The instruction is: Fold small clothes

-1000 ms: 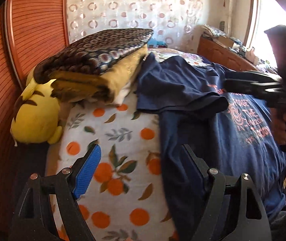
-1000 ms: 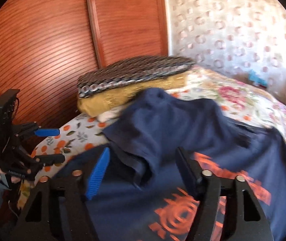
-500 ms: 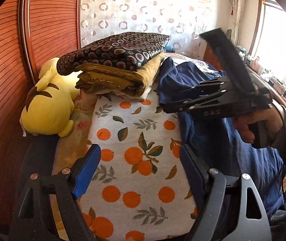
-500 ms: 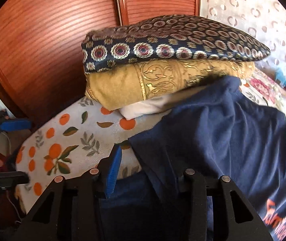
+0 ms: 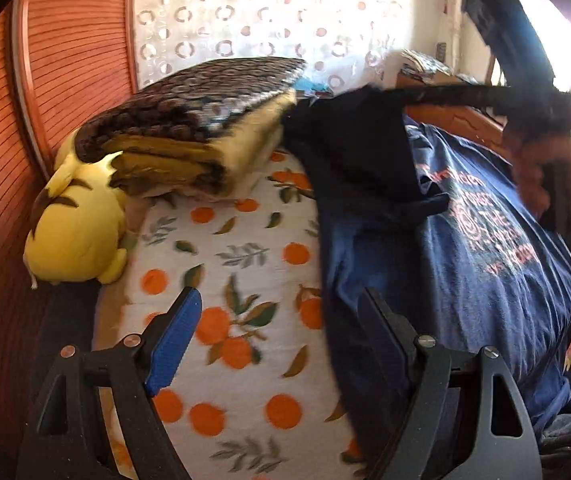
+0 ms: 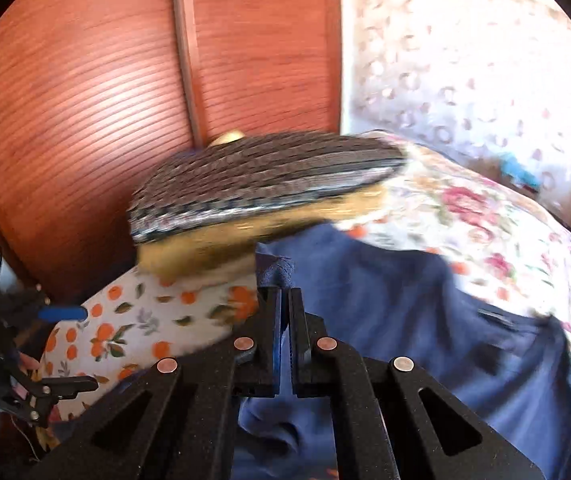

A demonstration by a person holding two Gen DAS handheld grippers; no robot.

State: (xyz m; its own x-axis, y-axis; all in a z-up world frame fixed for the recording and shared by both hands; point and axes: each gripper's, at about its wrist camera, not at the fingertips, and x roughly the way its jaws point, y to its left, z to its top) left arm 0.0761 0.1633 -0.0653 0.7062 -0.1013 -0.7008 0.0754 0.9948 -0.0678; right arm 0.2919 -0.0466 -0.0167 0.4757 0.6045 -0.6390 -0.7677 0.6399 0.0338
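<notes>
A navy T-shirt (image 5: pixel 485 280) with orange print lies on the right half of the bed. In the right wrist view my right gripper (image 6: pixel 284 292) has its jaws closing tight together, and a bunched fold of the T-shirt (image 6: pixel 405 320) sleeve is pinched at the tips. The left wrist view shows that right gripper (image 5: pixel 397 96) at the upper right, in a hand (image 5: pixel 545 176), lifting the dark sleeve off the bed. My left gripper (image 5: pixel 279 296) stands open over the shirt's left edge, nothing between its fingers. It also shows at the left edge as the left gripper (image 6: pixel 65 350).
A stack of folded blankets (image 5: pixel 189 132) sits at the head of the bed, a yellow plush toy (image 5: pixel 73 232) beside it. Slatted wooden wardrobe doors (image 6: pixel 85 100) run along the left. An orange-print sheet (image 5: pixel 225 280) covers the bed; a floral cover (image 6: pixel 485 208) lies further right.
My right gripper went from open to shut on the sleeve, then drew back from the blanket stack with the cloth raised. The left gripper stayed open.
</notes>
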